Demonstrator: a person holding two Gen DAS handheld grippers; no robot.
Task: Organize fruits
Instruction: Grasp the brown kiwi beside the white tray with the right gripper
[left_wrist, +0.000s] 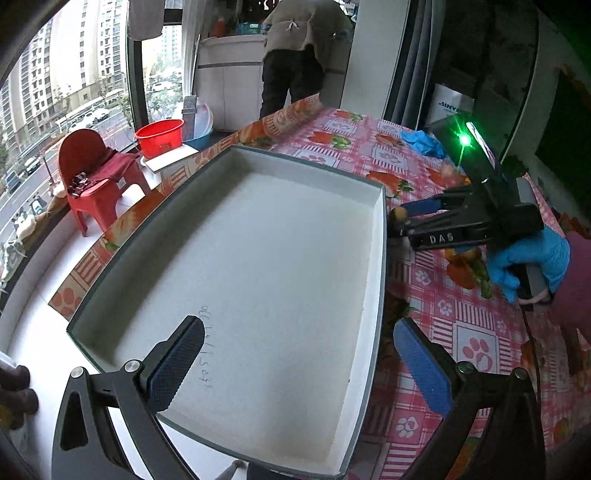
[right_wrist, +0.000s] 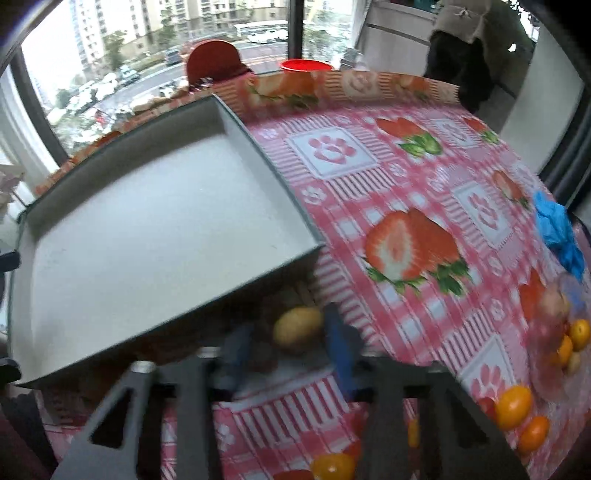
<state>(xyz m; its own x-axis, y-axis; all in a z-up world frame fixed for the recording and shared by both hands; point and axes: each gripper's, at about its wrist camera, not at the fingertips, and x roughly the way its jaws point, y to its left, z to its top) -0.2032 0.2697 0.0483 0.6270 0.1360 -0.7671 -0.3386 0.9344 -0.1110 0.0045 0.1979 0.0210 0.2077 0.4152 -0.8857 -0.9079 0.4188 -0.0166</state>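
A large shallow white tray with a dark rim (left_wrist: 380, 258) (right_wrist: 280, 206) lies at the table's left side, with nothing in it. My left gripper (left_wrist: 301, 365) hangs open over the tray's near end, nothing between its blue pads. My right gripper (right_wrist: 288, 325) (left_wrist: 400, 218) points down just outside the tray's right wall, shut on a small yellow fruit (right_wrist: 299, 326) (left_wrist: 398, 213). Brownish fruit (right_wrist: 266, 356) lies blurred beside it, against the tray wall. A blue-gloved hand (left_wrist: 524, 258) holds the right gripper.
Several small oranges (right_wrist: 513, 406) lie by a clear bag (right_wrist: 550, 332) at the table's right. A blue glove (right_wrist: 557, 229) (left_wrist: 421, 142) lies at the far right edge. Beyond the strawberry-print tablecloth (right_wrist: 406, 177) are a red stool (left_wrist: 96, 173), a red basin (left_wrist: 160, 136) and a standing person (left_wrist: 299, 48).
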